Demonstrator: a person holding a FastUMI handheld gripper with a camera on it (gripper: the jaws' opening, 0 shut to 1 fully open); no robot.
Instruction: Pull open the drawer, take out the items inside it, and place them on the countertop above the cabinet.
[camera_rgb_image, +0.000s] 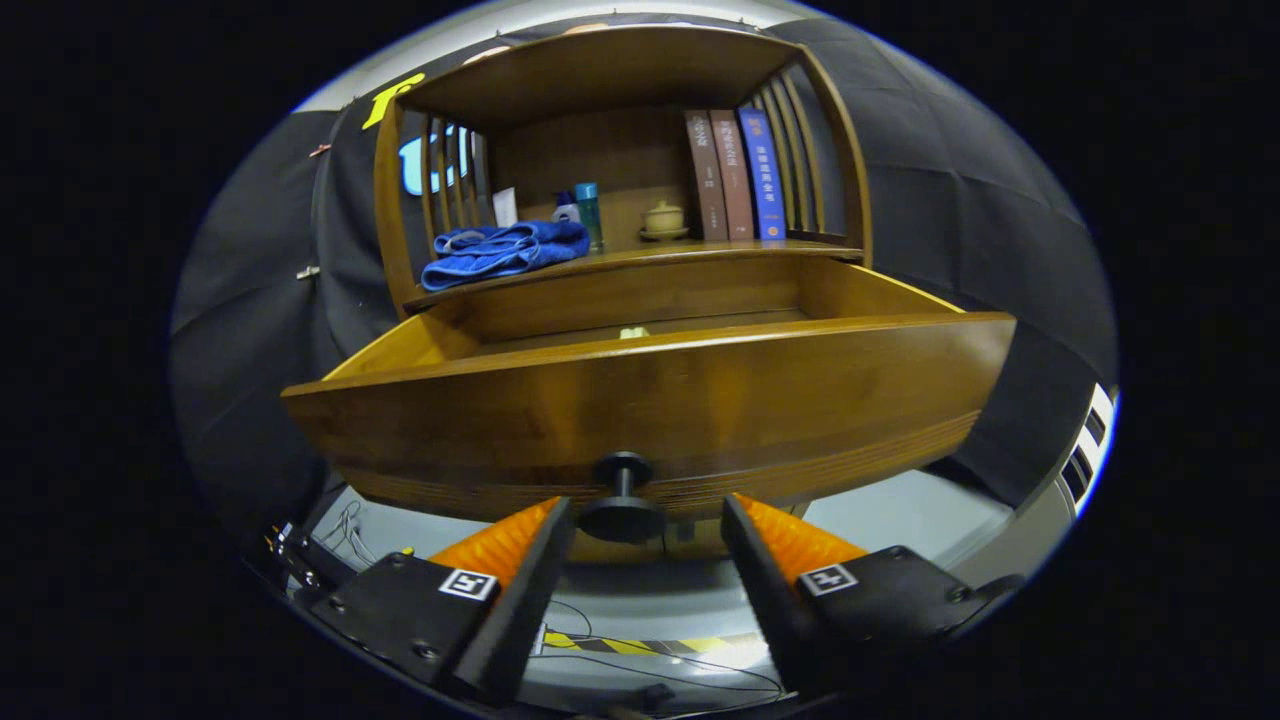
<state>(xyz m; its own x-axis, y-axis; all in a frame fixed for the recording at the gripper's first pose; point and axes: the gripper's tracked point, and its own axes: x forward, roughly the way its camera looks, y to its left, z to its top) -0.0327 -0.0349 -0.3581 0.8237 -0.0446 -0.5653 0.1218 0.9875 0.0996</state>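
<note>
**Drawer out, contents not yet lifted**

The wide brown wooden drawer (650, 400) stands pulled well out of the cabinet, so the opening step looks done. The tool (645, 520) sits with its fingers spread apart on either side of the round black knob (622, 505), at 9 and 3 o'clock of it; neither finger appears to press on it, and it holds nothing. Inside the drawer, at about 12 o'clock above the knob, a small pale object (633, 332) peeks over the front panel; what it is I cannot tell. On the wooden surface (700, 255) above already lie a crumpled blue cloth (505, 250), a blue bottle (588, 213), a small lidded cup (664, 218) and three upright books (735, 175). Left to do, I judge: reach in, lift that object, set it up there.
</note>
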